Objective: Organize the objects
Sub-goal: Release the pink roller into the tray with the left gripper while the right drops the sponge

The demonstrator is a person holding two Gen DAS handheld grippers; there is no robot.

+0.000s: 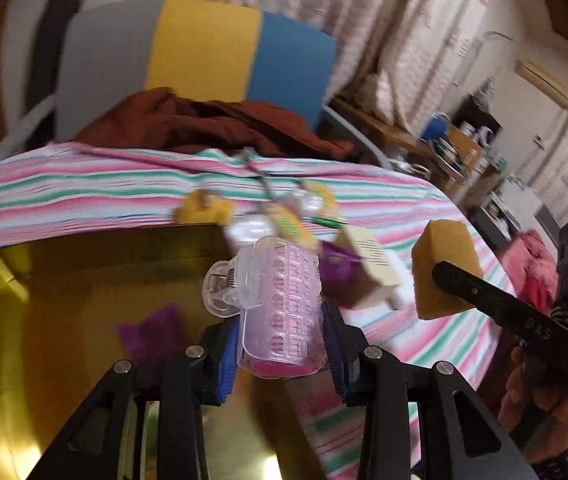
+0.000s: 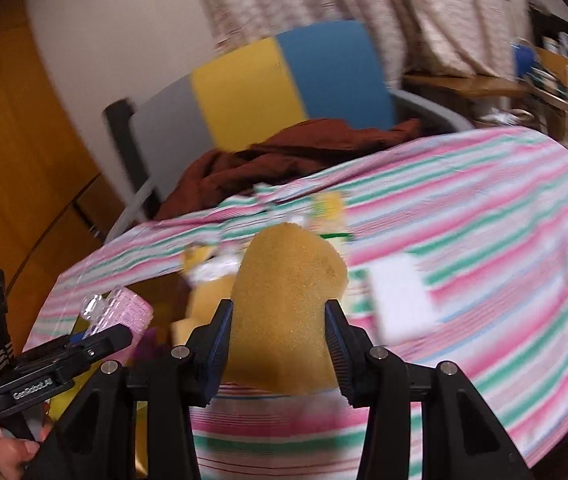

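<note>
My left gripper (image 1: pixel 280 354) is shut on a clear pink hair roller with a clip (image 1: pixel 280 304) and holds it over the right edge of a gold box (image 1: pixel 64 300). A purple item (image 1: pixel 152 332) lies inside the box. My right gripper (image 2: pixel 280 344) is shut on a yellow sponge (image 2: pixel 287 300) above the striped cloth. The sponge (image 1: pixel 443 272) and right gripper also show at the right of the left wrist view. The roller (image 2: pixel 124 312) shows at the left of the right wrist view.
A pink, green and white striped cloth (image 2: pixel 483 260) covers the table. Small blurred items lie on it: a cream box (image 1: pixel 367 268), a purple piece (image 1: pixel 339 264), a white block (image 2: pixel 399 296). A chair (image 1: pixel 204 52) with brown fabric (image 1: pixel 212 120) stands behind.
</note>
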